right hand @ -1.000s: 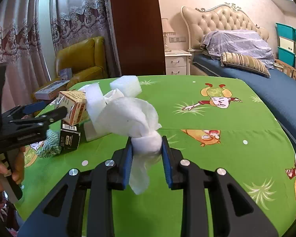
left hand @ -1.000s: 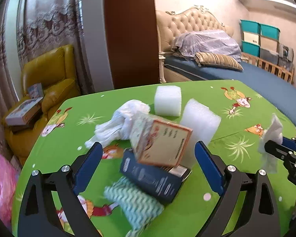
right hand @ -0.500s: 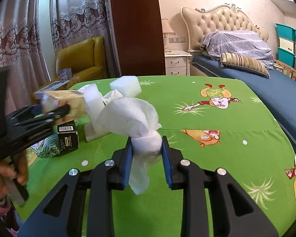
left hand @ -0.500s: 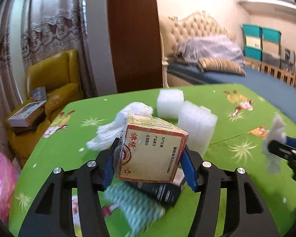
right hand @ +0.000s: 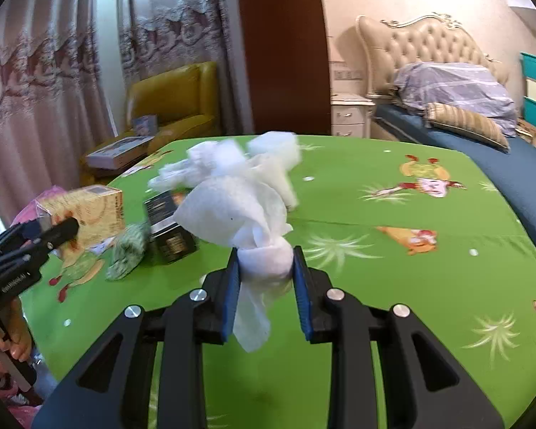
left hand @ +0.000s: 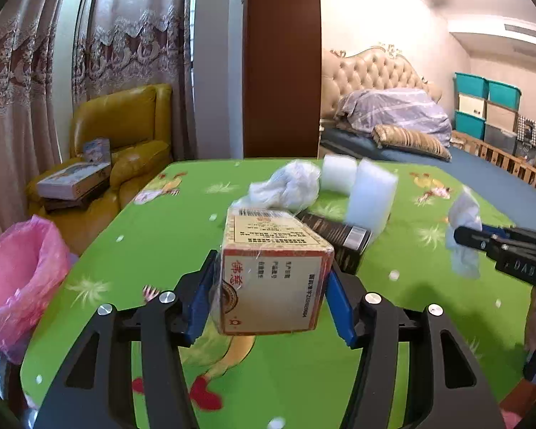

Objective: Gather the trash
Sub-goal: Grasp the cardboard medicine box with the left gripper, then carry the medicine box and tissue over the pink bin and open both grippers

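Left gripper (left hand: 269,298): its jaws have just been closing and now clamp a yellow carton (left hand: 273,279) by its two side faces, lifted clear of the table (left hand: 168,236).
Right gripper (right hand: 266,280): nearly shut, pinching the twisted neck of a crumpled white tissue (right hand: 239,211), whose loose tail hangs below the pads.
Carton's long axis: runs away from the left wrist camera, along the fingers, with its printed end face toward the lens.
Bin: a pink-lined trash bin (left hand: 16,279) stands off the table's left edge, just beyond the near left corner.
Deciding relation: the bin lies to the left of the left gripper, below the tabletop; by my judgement the carton needs carrying over that left edge before release.
Nearer hand: the left hand is closer to the bin; the right one with its tissue is toward the right edge and would have to cross the table.
Trash on the table: a black box (left hand: 334,239), two white foam blocks (left hand: 370,196), a bunched plastic bag (left hand: 289,186), clustered near the middle toward the far edge.
Only in the right wrist view: a green-and-white patterned cloth (right hand: 127,255) beside the black box, and fingers (right hand: 7,339) on the left gripper's handle.
Only in the left wrist view: the bin's open mouth; the right wrist view shows just a pink sliver behind the carton.
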Tool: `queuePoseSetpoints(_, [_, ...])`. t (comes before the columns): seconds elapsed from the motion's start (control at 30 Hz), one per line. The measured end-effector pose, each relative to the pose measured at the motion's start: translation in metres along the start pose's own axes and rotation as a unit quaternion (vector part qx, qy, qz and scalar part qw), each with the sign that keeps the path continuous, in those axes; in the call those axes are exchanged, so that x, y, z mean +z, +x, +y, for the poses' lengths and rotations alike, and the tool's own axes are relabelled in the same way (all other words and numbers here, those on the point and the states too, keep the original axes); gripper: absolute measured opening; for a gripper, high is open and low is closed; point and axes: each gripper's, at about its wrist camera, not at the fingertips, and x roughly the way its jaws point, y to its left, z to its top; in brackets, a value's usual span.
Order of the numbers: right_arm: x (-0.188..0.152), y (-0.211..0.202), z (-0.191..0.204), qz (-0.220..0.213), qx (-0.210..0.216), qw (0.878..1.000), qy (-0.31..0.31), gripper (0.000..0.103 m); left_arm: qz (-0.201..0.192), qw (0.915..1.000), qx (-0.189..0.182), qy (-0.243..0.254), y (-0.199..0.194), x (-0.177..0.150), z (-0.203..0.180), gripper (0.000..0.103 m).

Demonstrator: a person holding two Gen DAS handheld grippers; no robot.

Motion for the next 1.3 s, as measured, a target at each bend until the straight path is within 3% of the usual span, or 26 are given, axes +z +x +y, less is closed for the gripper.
queuePoseSetpoints(0.3, [-0.007,0.001,0.03,0.017,0.025,0.999,-0.024,0.027,0.032,0.9995,-0.001,-0.005,-0.005,-0.02,0.022,0.054])
queuePoseSetpoints(0.47, [-0.009,0.002,0.035,0.022,0.03,0.999,-0.022,0.027,0.05,0.9986,-0.016,-0.013,0.005,-0.014,0.027,0.056])
queuePoseSetpoints(0.67, [-0.009,0.003,0.036,0.026,0.028,0.999,-0.023,0.027,0.061,0.998,-0.004,-0.015,0.024,-0.007,0.022,0.057])
queuePoseSetpoints(0.9, [-0.012,0.005,0.036,0.032,0.031,0.999,-0.019,0.028,0.078,0.9965,-0.005,-0.031,0.033,-0.01,0.025,0.063])
queuePoseSetpoints(1.0, [-0.011,0.003,0.037,0.029,0.031,0.999,-0.019,0.028,0.086,0.9958,0.014,-0.03,0.038,-0.009,0.029,0.076])
queuePoseSetpoints(1.1, [-0.01,0.003,0.034,0.028,0.032,0.999,-0.015,0.028,0.082,0.9957,0.02,-0.04,0.034,-0.008,0.035,0.08])
queuePoseSetpoints(1.3, [-0.011,0.006,0.036,0.033,0.035,0.999,-0.017,0.028,0.08,0.996,0.026,-0.03,0.035,-0.007,0.038,0.08])
